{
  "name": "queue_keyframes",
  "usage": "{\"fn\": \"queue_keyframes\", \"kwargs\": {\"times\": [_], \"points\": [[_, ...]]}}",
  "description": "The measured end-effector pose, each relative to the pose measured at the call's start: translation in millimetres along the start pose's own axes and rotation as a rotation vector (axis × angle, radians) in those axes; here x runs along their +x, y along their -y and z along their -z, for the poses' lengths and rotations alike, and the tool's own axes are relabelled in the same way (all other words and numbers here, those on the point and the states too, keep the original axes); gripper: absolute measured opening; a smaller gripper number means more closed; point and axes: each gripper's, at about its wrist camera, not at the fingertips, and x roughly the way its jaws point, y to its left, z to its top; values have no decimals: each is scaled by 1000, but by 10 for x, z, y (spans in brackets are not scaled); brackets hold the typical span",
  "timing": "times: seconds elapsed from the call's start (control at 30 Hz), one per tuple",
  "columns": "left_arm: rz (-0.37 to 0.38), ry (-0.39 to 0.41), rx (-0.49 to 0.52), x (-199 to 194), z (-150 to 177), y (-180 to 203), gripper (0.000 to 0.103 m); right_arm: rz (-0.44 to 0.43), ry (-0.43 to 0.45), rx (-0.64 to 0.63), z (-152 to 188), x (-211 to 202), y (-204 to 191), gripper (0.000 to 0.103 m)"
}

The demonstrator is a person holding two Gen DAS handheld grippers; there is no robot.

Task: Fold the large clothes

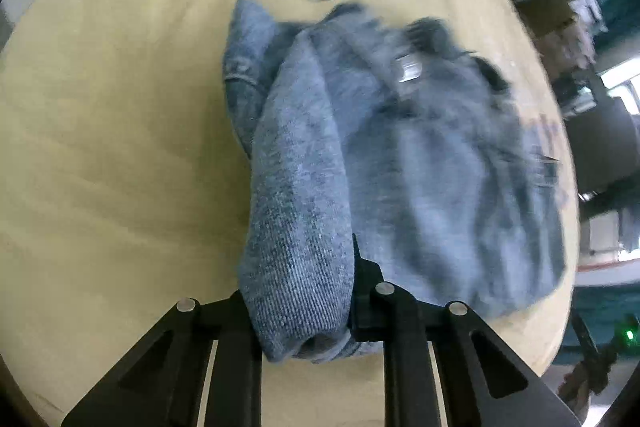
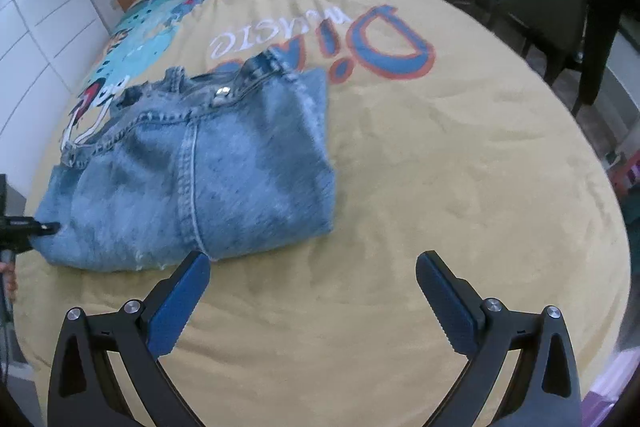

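I have the jeans (image 2: 188, 171) lying partly folded on the yellow bed cover (image 2: 440, 187), waistband toward the headboard. My left gripper (image 1: 308, 307) is clamped narrow on a bunched edge of denim at the jeans' near left corner. My right gripper (image 2: 312, 291) stands wide and empty, hovering over bare cover just beside the jeans' near edge. I judge I am mid-fold, picking up one side. Next I need the right gripper to pinch the matching corner, so both ends lift together and the layers don't slide apart.
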Motion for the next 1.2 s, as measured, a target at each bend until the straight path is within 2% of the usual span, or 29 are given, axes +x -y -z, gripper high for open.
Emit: {"fn": "queue_keyframes", "kwargs": {"times": [0.03, 0.17, 0.3, 0.37, 0.43, 0.53, 0.63, 0.73, 0.8, 0.97, 1.1, 1.13, 1.2], "points": [[5, 7, 11, -87, 13, 10, 14, -5, 4, 2, -14, -15, 19, 103], [59, 40, 80, -367, -82, 581, 13, -26, 17, 6, -48, -87, 93, 103], [103, 70, 189, -556, -160, 1344, 12, -44, 46, 26, -84, -227, 250, 103], [122, 73, 253, -524, -181, 1796, 12, -47, 59, 33, -105, -302, 337, 103], [138, 68, 333, -423, -129, 2251, 12, -43, 75, 33, -125, -405, 430, 103], [142, 47, 395, -194, -62, 2800, 11, -28, 109, 51, -162, -566, 586, 103], [139, 11, 439, 218, 142, 3235, 11, -20, 116, 64, -157, -641, 705, 103], [88, -44, 467, 772, 333, 3587, 11, -4, 96, 65, -110, -635, 789, 103], [41, -64, 483, 1046, 454, 3695, 11, 1, 83, 71, -62, -624, 843, 103], [-88, -61, 455, 1453, 526, 3664, 14, -5, 28, 94, 75, -496, 964, 103], [-109, -83, 429, 1630, 530, 3652, 19, -7, -8, 126, 168, -367, 1033, 102], [-111, -90, 427, 1629, 491, 3651, 22, -13, -13, 133, 192, -348, 1043, 102], [-96, -97, 421, 1628, 452, 3678, 34, -15, -21, 135, 212, -326, 1046, 102]]}}
